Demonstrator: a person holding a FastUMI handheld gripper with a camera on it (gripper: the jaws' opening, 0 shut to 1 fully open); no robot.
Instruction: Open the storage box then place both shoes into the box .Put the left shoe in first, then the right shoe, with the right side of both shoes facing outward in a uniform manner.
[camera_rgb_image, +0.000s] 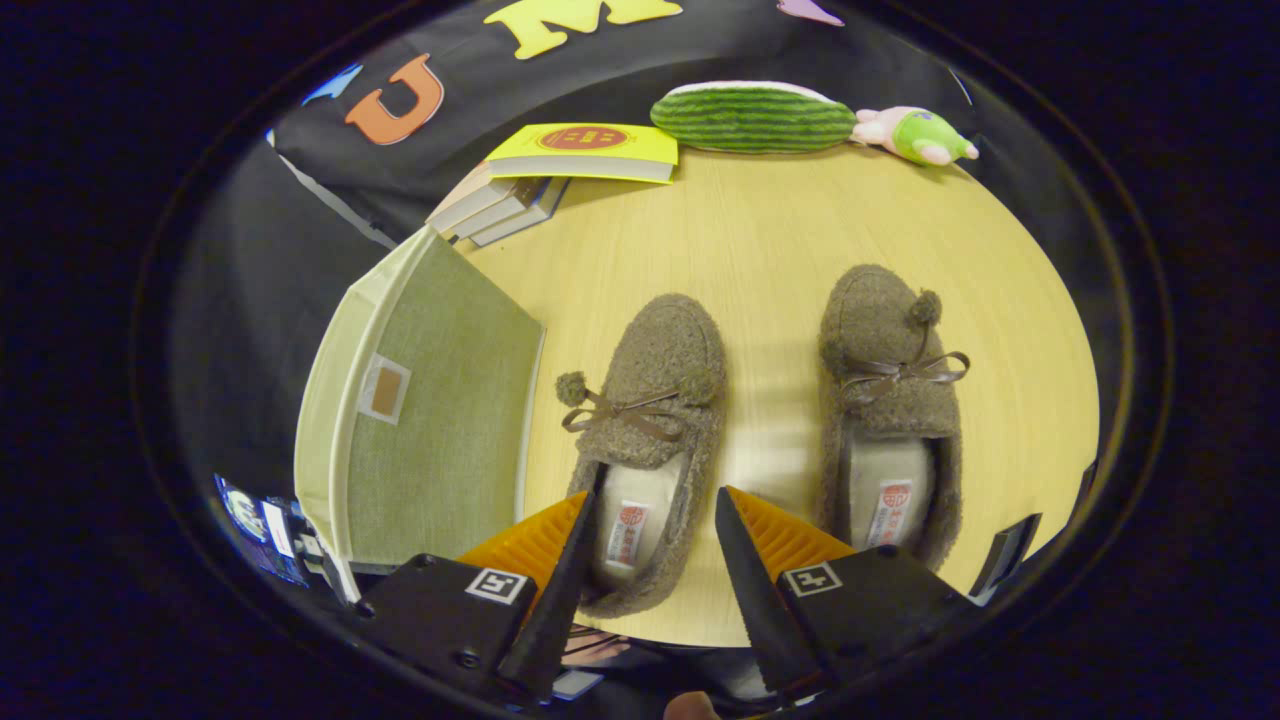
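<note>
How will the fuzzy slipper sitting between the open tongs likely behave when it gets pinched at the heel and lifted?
The left slipper looks soft and fleecy, so its heel wall will probably squash between the tongs. It seems light for its size. Held at the heel, the toe may droop, and its pompom bow may dangle.

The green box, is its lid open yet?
No, the green box has its lid flat on top, and both shoes, left shoe and right shoe, sit on the table.
</note>
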